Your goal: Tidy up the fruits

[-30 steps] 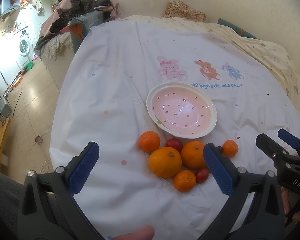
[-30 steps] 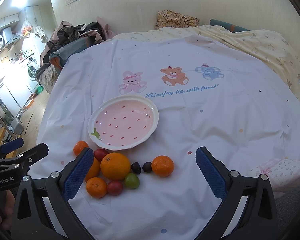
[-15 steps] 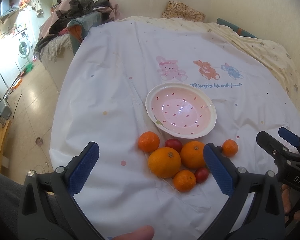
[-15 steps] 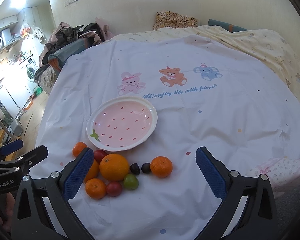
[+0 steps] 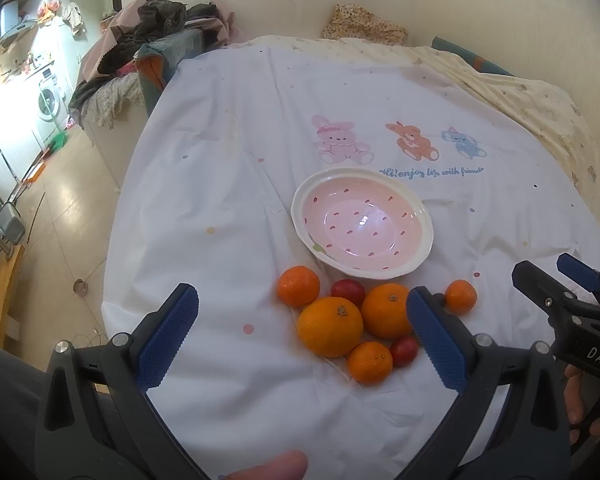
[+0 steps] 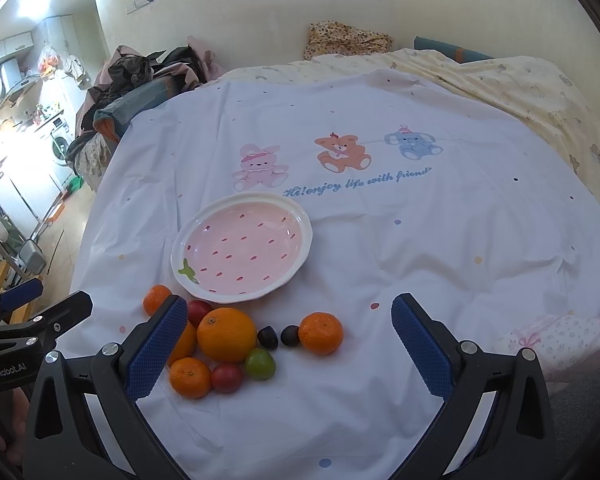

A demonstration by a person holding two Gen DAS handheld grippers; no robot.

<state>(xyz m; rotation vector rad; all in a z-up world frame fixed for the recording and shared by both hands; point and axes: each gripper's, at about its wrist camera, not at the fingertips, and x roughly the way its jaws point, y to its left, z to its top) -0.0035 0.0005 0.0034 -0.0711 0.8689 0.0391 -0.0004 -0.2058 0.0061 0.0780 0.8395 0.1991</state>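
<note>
Just ahead of right tool [image 6: 286,344]: fruits [image 6: 227,334].

1. We see a glossy ceramic bowl [image 6: 242,254], its pink glaze catching a bright highlight.
2. The white sheet [image 6: 380,240] is matt cloth, lightly creased.
3. The oranges [image 6: 227,334] have dimpled, faintly shiny peel; the red plum [image 6: 227,377] looks smooth.
4. Each claw [image 5: 300,336] [image 6: 284,346] is matt black plastic with textured blue rubbery pads [image 6: 158,348] and metal screws.

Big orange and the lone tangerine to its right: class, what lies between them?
Two small dark fruits side by side, between the big orange and the tangerine, shown in the right wrist view.
</note>
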